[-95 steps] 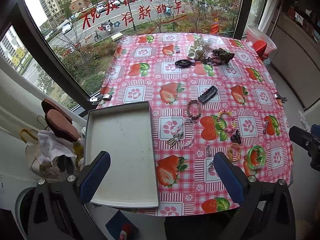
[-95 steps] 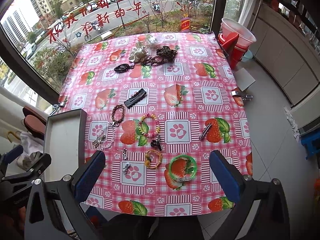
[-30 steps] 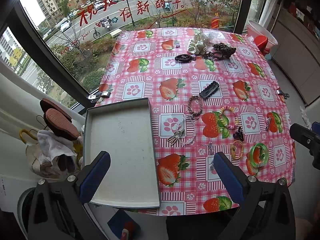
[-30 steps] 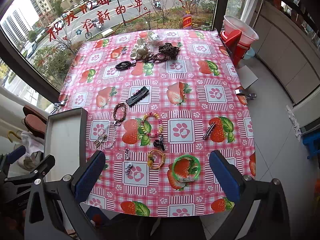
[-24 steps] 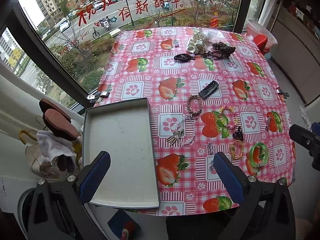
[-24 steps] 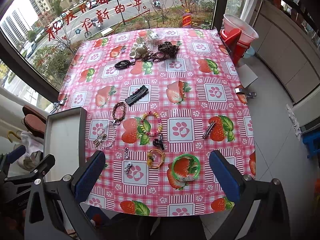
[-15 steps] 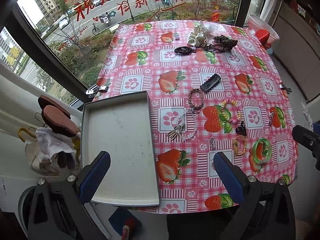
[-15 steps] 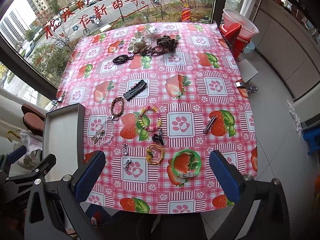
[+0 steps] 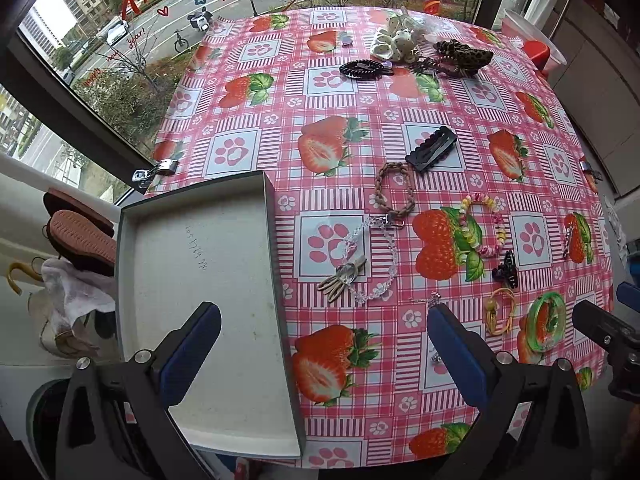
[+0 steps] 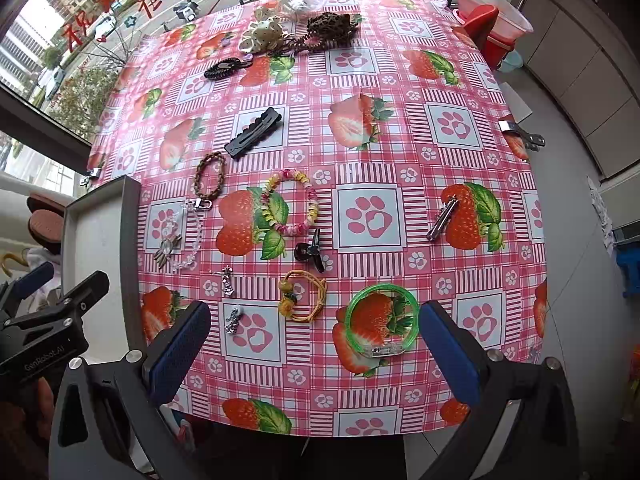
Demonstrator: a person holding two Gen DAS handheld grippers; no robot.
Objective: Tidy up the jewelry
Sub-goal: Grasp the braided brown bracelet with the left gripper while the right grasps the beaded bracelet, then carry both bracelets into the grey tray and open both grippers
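Note:
An empty grey tray [image 9: 200,280] [image 10: 96,240] sits at the left edge of a table with a pink strawberry cloth [image 9: 320,152]. Jewelry lies spread on the cloth: a green bangle [image 10: 380,324] [image 9: 546,326], a yellow cord bracelet [image 10: 302,294], a pastel bead bracelet [image 10: 292,206] [image 9: 482,224], a brown braided bracelet [image 9: 394,194] [image 10: 210,174], a clear bead chain [image 9: 372,258], a black hair clip [image 9: 432,152] [image 10: 254,132]. My left gripper [image 9: 320,352] hangs open above the tray's near right corner. My right gripper [image 10: 310,340] is open above the bangle and cord bracelet.
Scrunchies and hair ties [image 9: 416,50] [image 10: 304,32] are piled at the far end by the window. Small charms [image 10: 228,276], a black claw clip [image 10: 310,252] and a metal clip [image 10: 442,220] lie near. Shoes [image 9: 76,232] sit left of the table; a red stool [image 10: 486,24] stands far right.
Both grippers have moved forward and lower toward the table, so the tray and jewelry look larger. Nothing on the table has shifted; both grippers stay open.

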